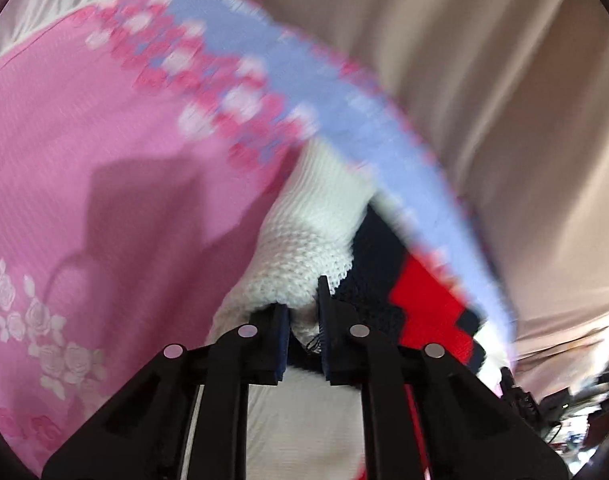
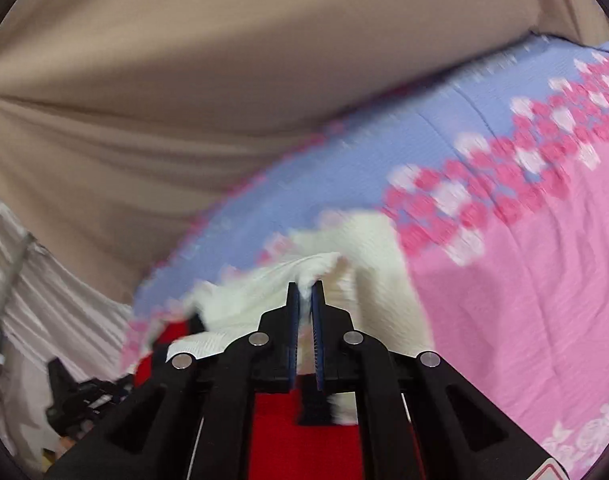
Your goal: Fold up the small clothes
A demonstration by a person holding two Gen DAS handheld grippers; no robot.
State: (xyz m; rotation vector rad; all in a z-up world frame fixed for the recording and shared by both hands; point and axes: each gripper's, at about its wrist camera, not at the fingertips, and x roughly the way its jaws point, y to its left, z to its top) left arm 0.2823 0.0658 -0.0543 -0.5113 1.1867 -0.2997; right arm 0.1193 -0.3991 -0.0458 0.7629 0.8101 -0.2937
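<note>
Over pink bedsheet, both hand-held grippers clamping knit garment; left, right

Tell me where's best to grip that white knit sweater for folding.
Probably its white edge, from your side: both the left gripper and right gripper already pinch the knit sweater there, one spot each, spreading it over the pink bedspread.
</note>
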